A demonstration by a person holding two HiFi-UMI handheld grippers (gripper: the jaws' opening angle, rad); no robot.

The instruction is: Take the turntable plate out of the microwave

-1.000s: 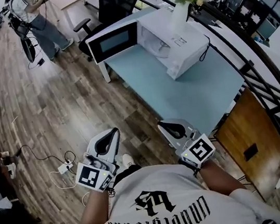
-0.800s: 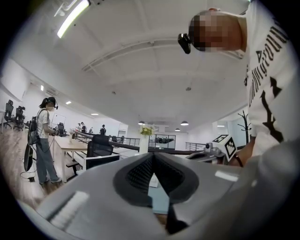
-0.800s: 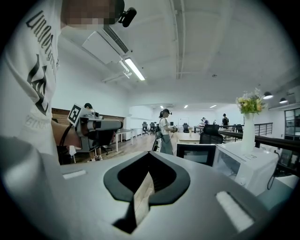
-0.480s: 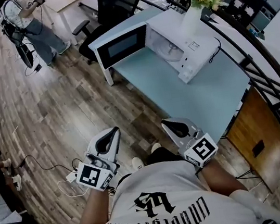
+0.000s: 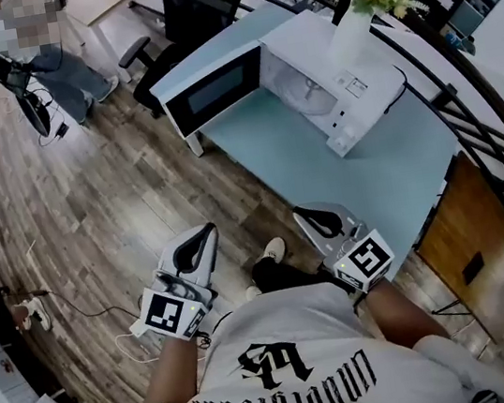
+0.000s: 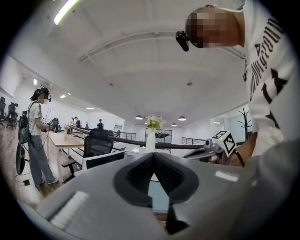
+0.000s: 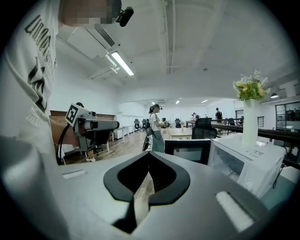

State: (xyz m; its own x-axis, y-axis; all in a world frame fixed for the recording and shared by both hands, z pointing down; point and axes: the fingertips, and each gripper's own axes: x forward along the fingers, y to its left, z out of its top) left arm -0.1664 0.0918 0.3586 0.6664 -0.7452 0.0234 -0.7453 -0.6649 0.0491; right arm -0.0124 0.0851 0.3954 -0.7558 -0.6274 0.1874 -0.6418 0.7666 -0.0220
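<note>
Floorboards (image 5: pixel 91 202) lay between me and the open microwave (image 5: pixel 357 84). Left hand-held gripper (image 5: pixel 206 232) and right hand-held gripper (image 5: pixel 307 212) were clenched, empty. Approach step, I reckoned, with the turntable plate (image 5: pixel 312 97) needing a reach inside.

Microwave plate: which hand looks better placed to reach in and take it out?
Probably the right. The right tool lines up nearer the open front of the microwave, where the plate sits; the left tool faces the swung-open door. Both are shut and far off.
</note>
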